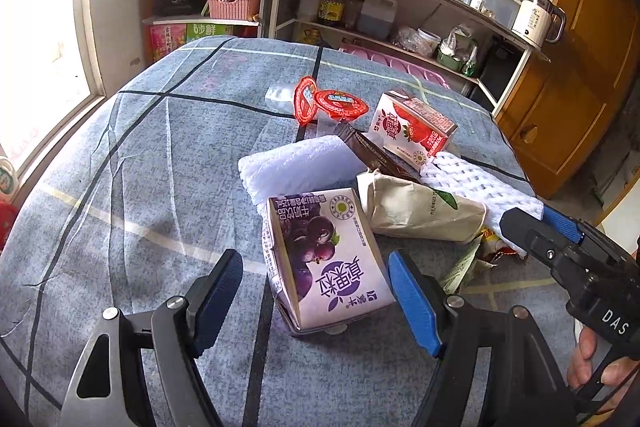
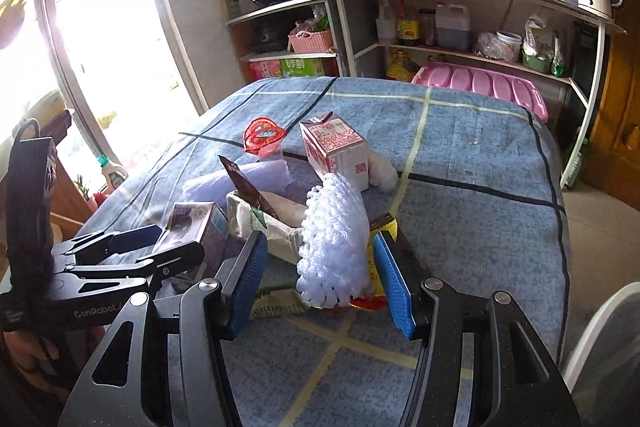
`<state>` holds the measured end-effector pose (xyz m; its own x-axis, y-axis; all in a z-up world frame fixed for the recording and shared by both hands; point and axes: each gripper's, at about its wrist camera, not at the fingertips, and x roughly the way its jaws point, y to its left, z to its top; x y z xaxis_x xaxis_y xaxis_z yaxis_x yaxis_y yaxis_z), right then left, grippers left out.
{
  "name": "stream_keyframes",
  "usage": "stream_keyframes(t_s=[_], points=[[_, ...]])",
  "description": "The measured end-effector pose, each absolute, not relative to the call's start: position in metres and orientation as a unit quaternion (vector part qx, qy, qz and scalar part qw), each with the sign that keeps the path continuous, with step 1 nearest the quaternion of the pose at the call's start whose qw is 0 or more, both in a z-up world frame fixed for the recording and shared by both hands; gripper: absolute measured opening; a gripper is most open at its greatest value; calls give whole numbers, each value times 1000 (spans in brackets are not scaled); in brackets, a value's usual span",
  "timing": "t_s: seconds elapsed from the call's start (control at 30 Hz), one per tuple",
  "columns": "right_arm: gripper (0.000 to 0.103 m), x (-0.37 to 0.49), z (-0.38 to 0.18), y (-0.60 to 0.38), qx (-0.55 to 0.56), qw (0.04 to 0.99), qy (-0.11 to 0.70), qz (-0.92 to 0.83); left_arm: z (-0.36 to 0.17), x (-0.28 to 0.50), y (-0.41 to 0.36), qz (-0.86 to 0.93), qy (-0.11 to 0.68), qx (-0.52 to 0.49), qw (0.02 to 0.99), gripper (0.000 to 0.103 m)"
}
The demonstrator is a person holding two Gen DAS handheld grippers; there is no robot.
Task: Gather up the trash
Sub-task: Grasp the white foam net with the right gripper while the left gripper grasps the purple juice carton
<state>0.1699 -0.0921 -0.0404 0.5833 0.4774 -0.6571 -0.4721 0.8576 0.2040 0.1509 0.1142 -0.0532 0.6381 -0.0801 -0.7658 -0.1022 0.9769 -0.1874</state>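
Trash lies heaped on a blue-checked tabletop (image 1: 120,155). Left gripper (image 1: 316,291), released, straddles the purple carton (image 1: 324,259), whose long axis runs away from it. Right gripper (image 2: 320,279), also released, brackets white foam netting (image 2: 332,243) right of the carton.

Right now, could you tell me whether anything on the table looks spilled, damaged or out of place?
Nothing looks spilled. The purple carton lies on its side between the left gripper's open fingers. The red-lidded cups are tipped over beside the upright red carton. A brown wrapper sticks out of the crumpled paper bag.
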Motion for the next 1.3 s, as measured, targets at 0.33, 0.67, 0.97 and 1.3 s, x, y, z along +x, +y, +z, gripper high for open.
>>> stream_keyframes(t_s=[0.33, 0.67, 0.97, 1.3], points=[[38, 170, -47, -94, 3, 890, 374, 261, -57, 153, 115, 3, 422, -113, 899, 75], [28, 168, -46, -99, 19, 890, 375, 257, -61, 154, 113, -5, 426, -119, 897, 67], [27, 162, -41, -106, 33, 895, 363, 256, -56, 147, 115, -1, 418, -119, 901, 66], [27, 149, -34, -119, 57, 902, 349, 247, -37, 132, 106, -11, 399, -109, 911, 66]])
